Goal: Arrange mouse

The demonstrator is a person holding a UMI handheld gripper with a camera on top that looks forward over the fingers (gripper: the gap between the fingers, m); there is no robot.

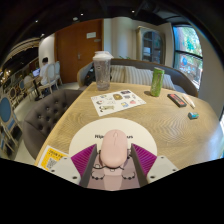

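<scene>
A pale pink mouse point(115, 146) sits between my fingers, and both magenta pads point(84, 158) press on its sides. My gripper point(115, 152) is shut on it and holds it over the near edge of a round white mat point(140, 127) with dark lettering, which lies on the wooden table point(75, 122). The mouse's rear end is hidden by the gripper body. I cannot tell whether the mouse touches the mat.
Beyond the mat lie a printed sheet point(118, 100), a tall clear cup point(102, 68), a green can point(156, 81), a dark flat object point(177, 99) and a small teal item point(193, 115). A yellow card point(50, 155) lies beside the left finger. A chair point(40, 108) stands to the left.
</scene>
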